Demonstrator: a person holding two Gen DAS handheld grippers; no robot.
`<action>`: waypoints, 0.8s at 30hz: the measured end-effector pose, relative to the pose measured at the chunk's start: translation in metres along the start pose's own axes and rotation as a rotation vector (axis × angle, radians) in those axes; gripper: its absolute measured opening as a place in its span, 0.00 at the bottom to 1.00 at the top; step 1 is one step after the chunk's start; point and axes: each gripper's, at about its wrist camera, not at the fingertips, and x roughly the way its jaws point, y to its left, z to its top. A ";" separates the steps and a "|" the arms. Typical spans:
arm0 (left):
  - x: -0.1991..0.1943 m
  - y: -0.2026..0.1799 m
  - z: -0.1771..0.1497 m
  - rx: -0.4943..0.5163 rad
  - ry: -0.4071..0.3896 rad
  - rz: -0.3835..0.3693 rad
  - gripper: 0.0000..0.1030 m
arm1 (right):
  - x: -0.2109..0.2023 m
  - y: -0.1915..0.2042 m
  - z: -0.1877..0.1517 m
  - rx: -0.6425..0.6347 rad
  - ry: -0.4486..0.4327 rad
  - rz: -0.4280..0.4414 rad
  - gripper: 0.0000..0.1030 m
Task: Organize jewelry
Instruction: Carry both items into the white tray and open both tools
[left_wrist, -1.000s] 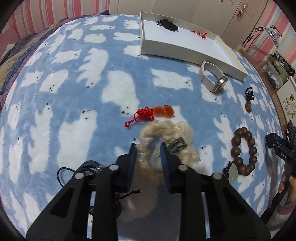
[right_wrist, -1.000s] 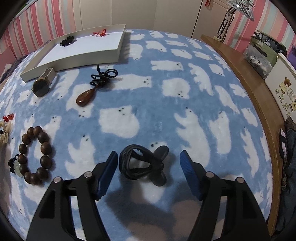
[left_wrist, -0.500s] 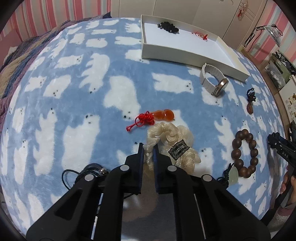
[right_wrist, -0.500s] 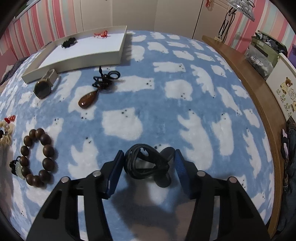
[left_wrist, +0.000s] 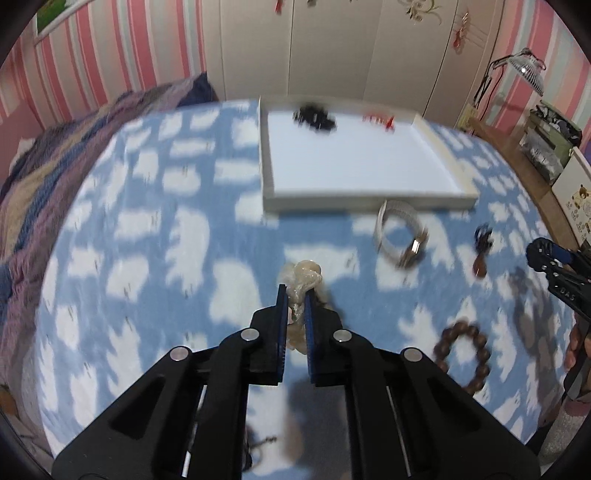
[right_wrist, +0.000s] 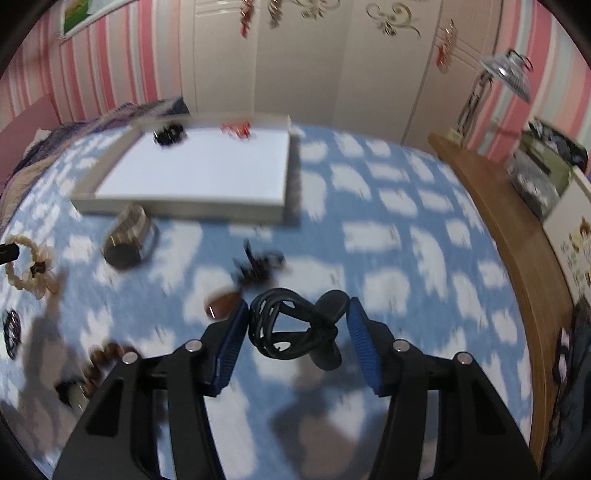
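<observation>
My left gripper (left_wrist: 296, 291) is shut on a cream scrunchie (left_wrist: 303, 278) and holds it lifted above the blue blanket; the scrunchie also shows hanging at the left edge of the right wrist view (right_wrist: 31, 267). My right gripper (right_wrist: 295, 314) is shut on a black cord necklace with a dark pendant (right_wrist: 291, 328), raised off the blanket. The white tray (left_wrist: 362, 201) lies ahead with a black item (left_wrist: 314, 117) and a red item (left_wrist: 378, 120) at its far side.
On the blanket lie a watch with a white band (left_wrist: 400, 236), a brown pendant on black cord (left_wrist: 480, 254) and a brown bead bracelet (left_wrist: 463, 356). A wooden ledge (right_wrist: 498, 229) runs along the right. The view is motion-blurred.
Both grippers closed on their items and lifted them off the blanket. Both moved up and toward the tray; the red gourd charm is out of view.
</observation>
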 end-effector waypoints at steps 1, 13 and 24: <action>-0.003 -0.002 0.009 0.001 -0.013 -0.004 0.06 | 0.001 0.003 0.014 -0.005 -0.020 0.009 0.54; 0.025 -0.044 0.144 -0.035 -0.078 -0.099 0.06 | 0.060 0.048 0.138 0.010 -0.049 0.122 0.54; 0.116 -0.070 0.221 -0.078 -0.037 -0.198 0.06 | 0.159 0.043 0.197 0.108 0.027 0.109 0.54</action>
